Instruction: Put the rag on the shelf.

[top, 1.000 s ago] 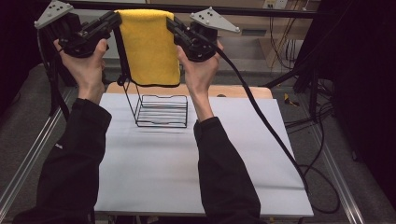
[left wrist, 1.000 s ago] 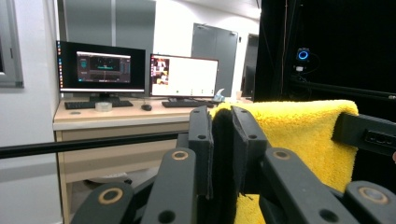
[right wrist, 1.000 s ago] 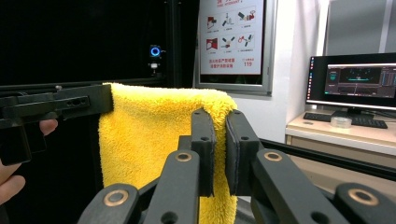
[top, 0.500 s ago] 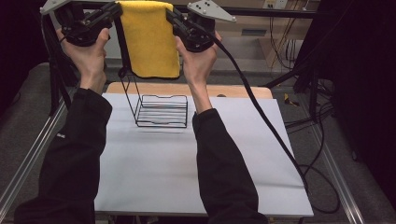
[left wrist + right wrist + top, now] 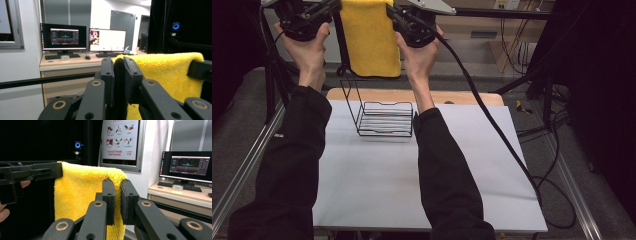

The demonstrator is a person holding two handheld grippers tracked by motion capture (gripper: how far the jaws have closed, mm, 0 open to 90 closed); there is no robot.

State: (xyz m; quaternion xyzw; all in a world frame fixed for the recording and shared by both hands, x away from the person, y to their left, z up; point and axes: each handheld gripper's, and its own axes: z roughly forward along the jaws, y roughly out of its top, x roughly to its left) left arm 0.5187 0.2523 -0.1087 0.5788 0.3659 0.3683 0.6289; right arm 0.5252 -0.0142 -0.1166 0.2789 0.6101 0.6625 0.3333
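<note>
Two black hand-held grippers hold one fluffy yellow terry towel (image 5: 371, 40) up in the air in the high view, each pinching a top corner. The left gripper (image 5: 334, 7) clamps the towel's upper left corner and the right gripper (image 5: 390, 10) clamps the upper right corner, so the cloth hangs flat and straight down between them, well above the table. Both of the person's forearms in black sleeves rise from the bottom edge. Below and just in front of the hanging towel stands a black wire rack (image 5: 384, 119) with a tall wire back, set on the white table top (image 5: 377, 185) near its far edge, where a strip of pale wooden board (image 5: 462, 96) shows.

From the left gripper view, the two black jaws stand almost together, clenched on the towel's edge, and the yellow pile (image 5: 162, 72) spreads off to the right, where the tip of the other gripper (image 5: 200, 70) bites its far corner. Two lit computer monitors (image 5: 85, 37) sit on a desk behind.

From the right gripper view, the jaws are likewise squeezed onto the towel's corner, the cloth (image 5: 80, 192) hanging to the left, with the other gripper (image 5: 32, 173) gripping its opposite corner. A white wall poster (image 5: 121, 138) hangs behind.
</note>
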